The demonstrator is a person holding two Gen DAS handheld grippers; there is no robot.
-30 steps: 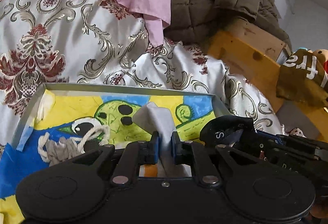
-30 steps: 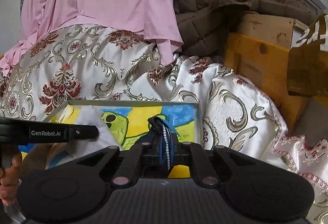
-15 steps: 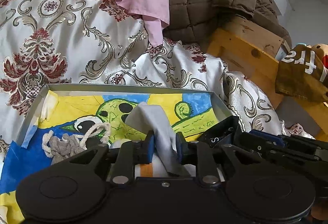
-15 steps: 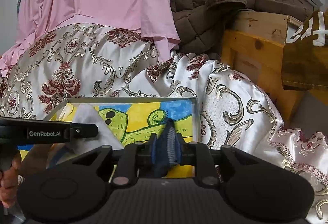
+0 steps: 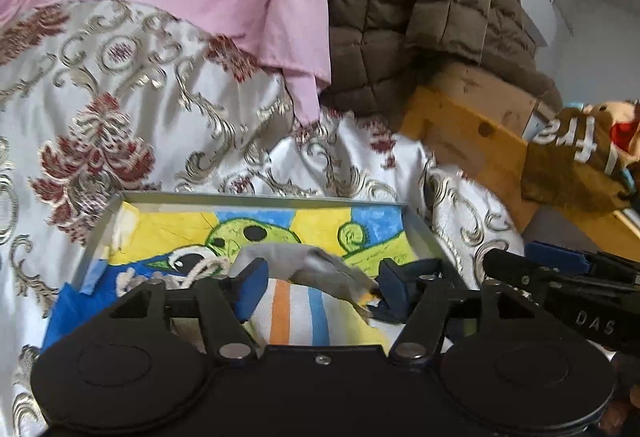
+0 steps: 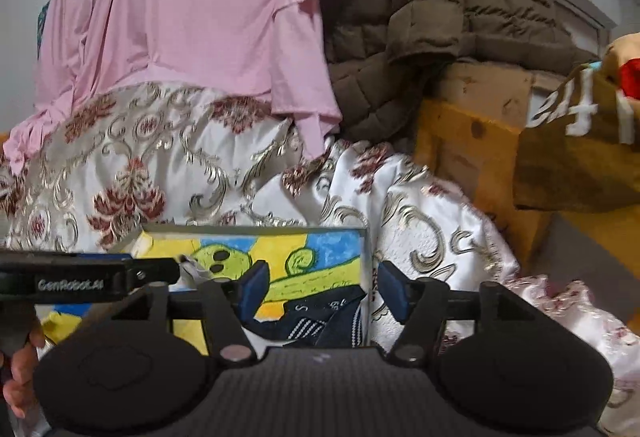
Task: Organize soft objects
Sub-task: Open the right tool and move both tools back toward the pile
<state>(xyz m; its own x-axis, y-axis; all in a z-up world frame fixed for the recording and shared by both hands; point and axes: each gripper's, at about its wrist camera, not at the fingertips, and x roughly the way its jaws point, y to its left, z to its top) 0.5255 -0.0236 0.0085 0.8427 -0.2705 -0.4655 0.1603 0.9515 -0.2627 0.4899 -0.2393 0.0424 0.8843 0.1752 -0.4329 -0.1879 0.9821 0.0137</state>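
A shallow grey tray (image 5: 256,198) lined with a yellow, blue and green cartoon drawing lies on the patterned bedspread. My left gripper (image 5: 320,287) is open above it; a grey cloth (image 5: 304,263) lies loose between the jaws on a white cloth with orange and blue stripes (image 5: 296,321). A piece of white rope (image 5: 192,273) lies in the tray to the left. My right gripper (image 6: 322,287) is open over the tray's right end (image 6: 364,257); a dark navy sock with white dots (image 6: 332,321) lies below the jaws in the tray.
A pink garment (image 6: 192,17) and a brown quilted jacket (image 6: 440,9) hang behind the white, gold and maroon bedspread (image 5: 120,109). A wooden frame (image 5: 468,133) and a brown plush toy with white lettering (image 5: 576,157) are at the right.
Both grippers have opened. The grey cloth has dropped from the left jaws onto the striped cloth, and the navy sock has dropped from the right jaws into the tray.
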